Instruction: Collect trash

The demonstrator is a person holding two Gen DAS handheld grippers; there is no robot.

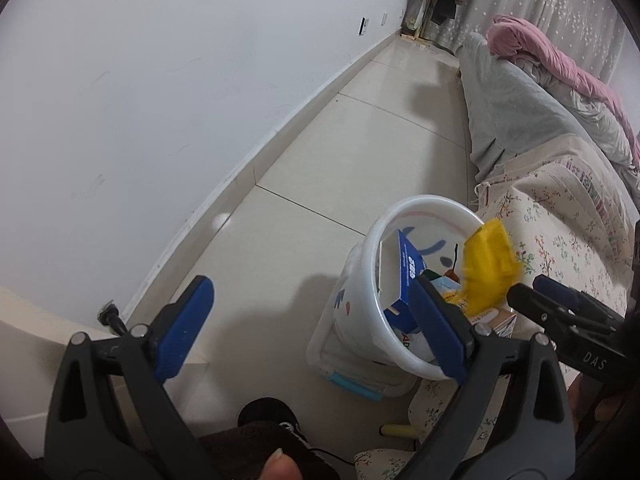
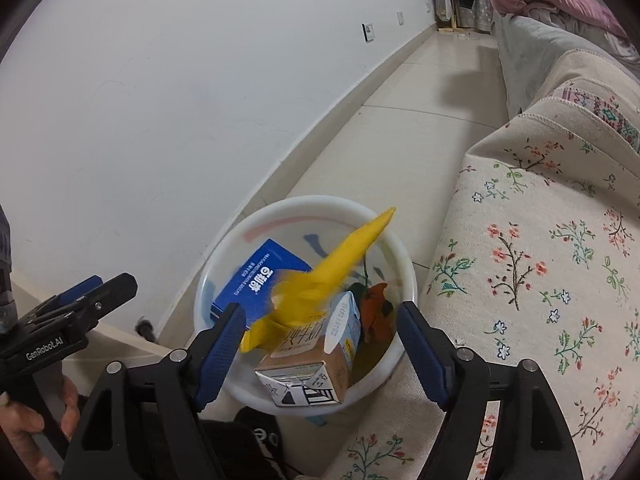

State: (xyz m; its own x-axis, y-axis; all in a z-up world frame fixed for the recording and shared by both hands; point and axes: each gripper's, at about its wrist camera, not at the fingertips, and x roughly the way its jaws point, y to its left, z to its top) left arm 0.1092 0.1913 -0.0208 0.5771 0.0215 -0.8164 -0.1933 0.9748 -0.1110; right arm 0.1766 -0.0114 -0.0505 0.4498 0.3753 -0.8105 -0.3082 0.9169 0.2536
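Note:
A white plastic bin (image 1: 376, 236) (image 2: 224, 248) stands on the tiled floor beside a floral-covered couch. Inside lie a blue box (image 1: 408, 276) (image 2: 260, 276), a milk carton (image 2: 312, 372) and something orange (image 2: 376, 312). A blurred yellow wrapper (image 1: 488, 268) (image 2: 344, 264) hangs loose in the air over the bin's mouth. My right gripper (image 2: 320, 308) (image 1: 530, 286) is open just above the bin, its pads not pressing the wrapper. My left gripper (image 1: 310, 286) (image 2: 112, 280) is open with nothing in it, over the floor to the left of the bin.
The floral couch cover (image 2: 540, 240) rises right of the bin, with grey and pink bedding (image 1: 560, 64) behind. A white wall (image 1: 160, 100) runs along the left. A clear box with a blue latch (image 1: 352, 380) sits at the bin's base; a dark shoe (image 1: 268, 412) and a small yellow object (image 1: 396, 430) lie nearby.

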